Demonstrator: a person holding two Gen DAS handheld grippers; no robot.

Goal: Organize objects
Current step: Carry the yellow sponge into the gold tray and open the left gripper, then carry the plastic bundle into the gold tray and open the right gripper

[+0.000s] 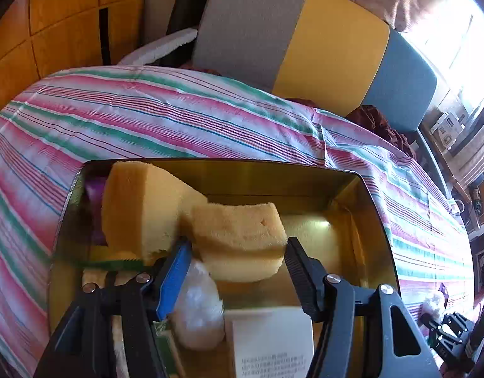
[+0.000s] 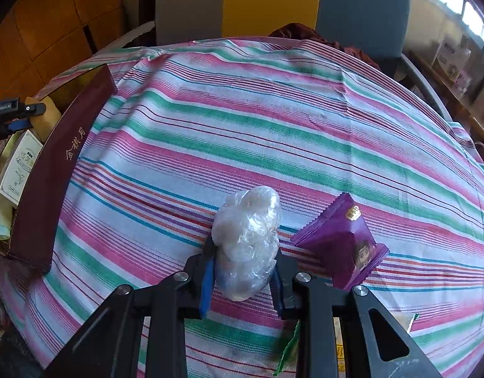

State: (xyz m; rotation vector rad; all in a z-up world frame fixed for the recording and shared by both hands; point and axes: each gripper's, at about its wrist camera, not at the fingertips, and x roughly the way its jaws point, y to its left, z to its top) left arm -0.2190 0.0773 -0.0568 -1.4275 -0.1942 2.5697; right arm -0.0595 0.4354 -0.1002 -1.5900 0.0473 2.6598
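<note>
My left gripper hangs open over a gold tin box. A yellow sponge piece lies between its fingers, with no clear squeeze from the pads. A larger yellow sponge leans at the box's left, with a purple packet behind it. A clear plastic bag and a white card lie in the near part. My right gripper is shut on another clear plastic bag, just above the striped cloth. A purple snack packet lies to its right.
The box's maroon side stands at the table's left edge, with the left gripper over it. A green wrapper lies under my right gripper. A grey, yellow and blue chair back stands behind the table.
</note>
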